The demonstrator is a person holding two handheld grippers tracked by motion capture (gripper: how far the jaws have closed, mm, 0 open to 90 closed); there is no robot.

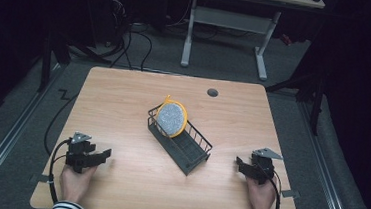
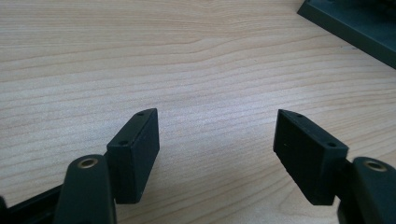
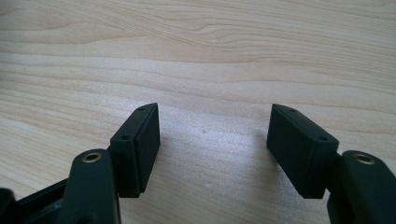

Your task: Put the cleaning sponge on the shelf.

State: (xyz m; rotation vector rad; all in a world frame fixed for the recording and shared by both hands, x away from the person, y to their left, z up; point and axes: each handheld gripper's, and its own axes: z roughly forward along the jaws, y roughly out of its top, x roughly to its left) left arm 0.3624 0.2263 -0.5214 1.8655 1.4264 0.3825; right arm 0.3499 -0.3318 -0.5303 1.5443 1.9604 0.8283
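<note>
High view has the tabletop [image 1: 123, 109] carrying a black wire rack [image 1: 183, 142] near its centre, set on a diagonal. A round grey plate with a yellow rim [image 1: 171, 117] stands on edge in the rack's far end, at about 11 o'clock within it, leaning against the wires.

The risk, as I judge it, lies with that plate: it is propped, not held, so a knock to the light rack or a one-sided grab at the rim could tip it out or send it rolling. A gripper coming in low could also catch the rack's wire wall and drag the whole thing.

Both hands rest near the front edge, well apart from the rack. The left gripper [image 1: 100, 156] sits at about 8 o'clock from it, pointing roughly toward 3 o'clock; the right gripper [image 1: 240, 165] sits at about 4 o'clock, pointing toward 9 o'clock. Each is held low, close over the wood.

The left gripper view shows its fingers [image 2: 140, 149] spread wide with bare wood between them and a corner of the rack at 1 o'clock; the right gripper view shows its fingers [image 3: 140, 147] likewise apart and empty.
</note>
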